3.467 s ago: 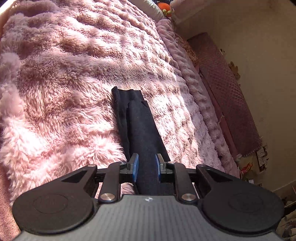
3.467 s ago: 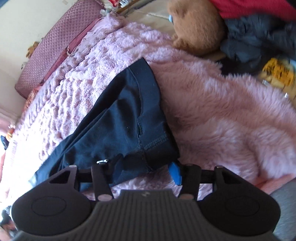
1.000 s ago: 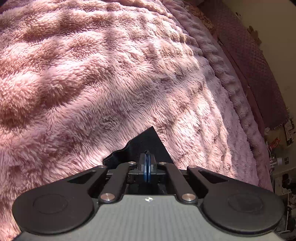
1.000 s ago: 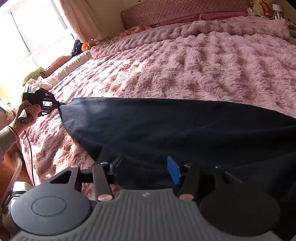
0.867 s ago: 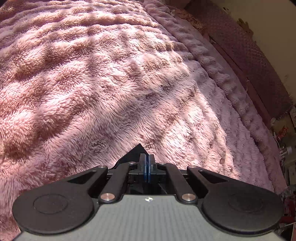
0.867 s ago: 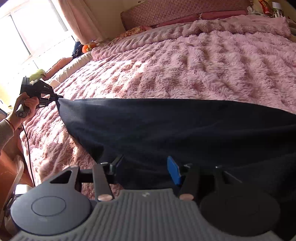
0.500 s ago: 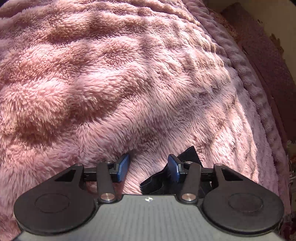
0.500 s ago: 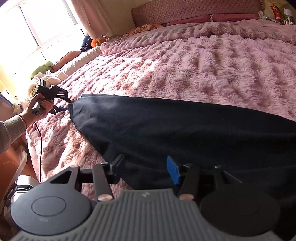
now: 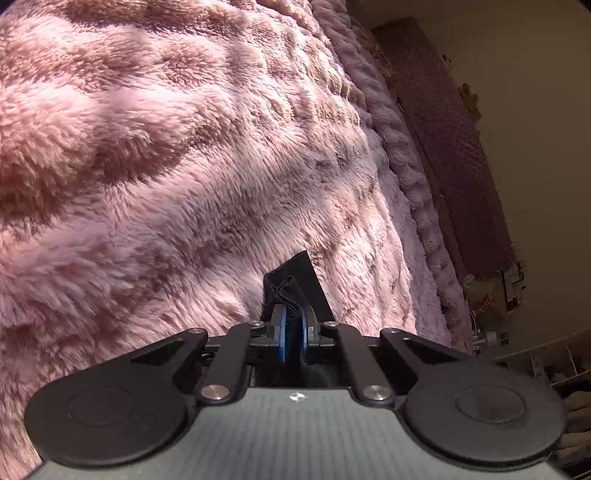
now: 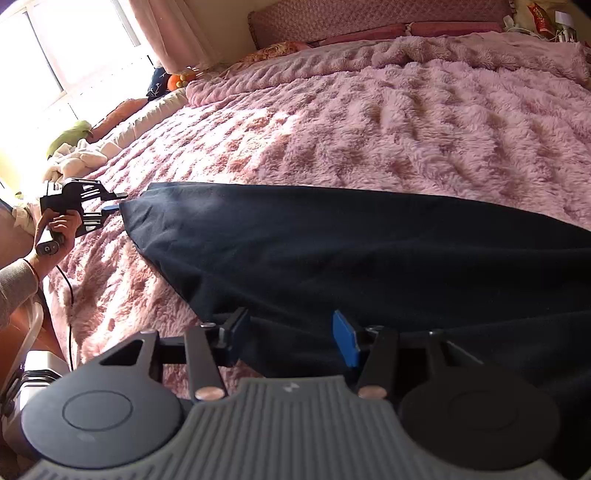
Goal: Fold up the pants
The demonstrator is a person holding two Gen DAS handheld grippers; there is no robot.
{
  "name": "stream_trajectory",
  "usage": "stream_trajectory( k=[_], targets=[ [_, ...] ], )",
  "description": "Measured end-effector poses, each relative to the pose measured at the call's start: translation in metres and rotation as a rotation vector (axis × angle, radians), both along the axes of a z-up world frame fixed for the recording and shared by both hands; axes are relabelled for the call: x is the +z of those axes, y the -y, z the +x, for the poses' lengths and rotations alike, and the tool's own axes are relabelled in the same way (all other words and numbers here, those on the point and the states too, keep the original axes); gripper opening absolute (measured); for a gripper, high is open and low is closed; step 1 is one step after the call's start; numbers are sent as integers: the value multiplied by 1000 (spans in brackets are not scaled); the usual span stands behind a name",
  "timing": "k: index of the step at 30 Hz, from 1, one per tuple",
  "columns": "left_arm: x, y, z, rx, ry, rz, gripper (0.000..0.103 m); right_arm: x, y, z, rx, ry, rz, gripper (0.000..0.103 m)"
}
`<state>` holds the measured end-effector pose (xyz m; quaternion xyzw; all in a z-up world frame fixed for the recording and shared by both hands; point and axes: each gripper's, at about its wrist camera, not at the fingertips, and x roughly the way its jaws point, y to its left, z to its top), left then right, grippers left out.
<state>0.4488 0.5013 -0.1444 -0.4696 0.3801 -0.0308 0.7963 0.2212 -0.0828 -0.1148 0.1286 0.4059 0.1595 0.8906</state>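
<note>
Dark navy pants (image 10: 332, 251) lie stretched across a fluffy pink bedcover (image 10: 406, 129). My right gripper (image 10: 291, 338) holds the near, wide end: its blue pads stand far apart with bunched fabric filling the gap. At the far left a person's hand (image 10: 55, 229) holds my left gripper (image 10: 112, 208) at the leg end. In the left wrist view the left gripper (image 9: 293, 325) has its jaws closing, almost together, with the hem corner of the pants (image 9: 303, 280) pinched between the blue pads. The cloth behind that corner is hidden by the gripper body.
A quilted headboard (image 10: 369, 18) and pillows run along the far edge of the bed. Soft toys and bedding (image 10: 74, 147) pile up under the bright window at the left. A cable (image 10: 68, 295) hangs from the left gripper's handle. Small clutter (image 9: 509, 288) stands beyond the bed.
The left gripper opened and let go of the leg end, sank toward the bedcover, then closed again on the hem corner. The right gripper kept still.
</note>
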Motion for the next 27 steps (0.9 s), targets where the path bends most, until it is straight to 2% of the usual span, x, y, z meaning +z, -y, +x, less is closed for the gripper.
stream_trajectory(
  k=[3, 5, 6, 8, 9, 10, 11, 12, 13, 14, 17, 19, 21, 23, 24, 27],
  targets=[
    [15, 17, 7, -22, 26, 77, 5, -2, 0, -2, -4, 10, -2, 48],
    [21, 18, 8, 31, 22, 95, 5, -1, 2, -1, -4, 28, 15, 47],
    [26, 18, 5, 136, -29, 169, 3, 0, 3, 0, -2, 40, 19, 47],
    [46, 26, -8, 413, -119, 484, 0, 3, 5, 2, -7, 56, -7, 47],
    [54, 32, -13, 491, -122, 628, 3, 5, 7, 3, -11, 61, -36, 47],
    [60, 38, -16, 497, -93, 727, 4, 7, 10, 2, -17, 67, -61, 47],
    [66, 43, -19, 480, -71, 797, 14, 10, 16, -1, -25, 74, -76, 47],
    [72, 48, -22, 458, -55, 831, 29, 14, 23, -5, -34, 78, -83, 47],
    [78, 54, -25, 432, -35, 835, 36, 17, 31, -10, -44, 82, -86, 47],
    [85, 61, -28, 398, -13, 819, 47, 21, 41, -15, -57, 87, -90, 47],
    [101, 96, -34, 228, 60, 719, 55, 34, 80, -37, -123, 100, -112, 47],
    [109, 132, -42, 105, 103, 672, 57, 43, 111, -53, -184, 111, -139, 46],
    [113, 172, -54, 12, 136, 621, 58, 52, 143, -67, -242, 113, -177, 40],
    [112, 215, -64, -98, 148, 543, 58, 61, 179, -81, -310, 103, -218, 38],
    [110, 234, -70, -149, 146, 495, 58, 65, 197, -87, -346, 97, -233, 38],
    [90, 286, -87, -290, 131, 268, 58, 71, 255, -109, -451, 58, -213, 42]
  ],
)
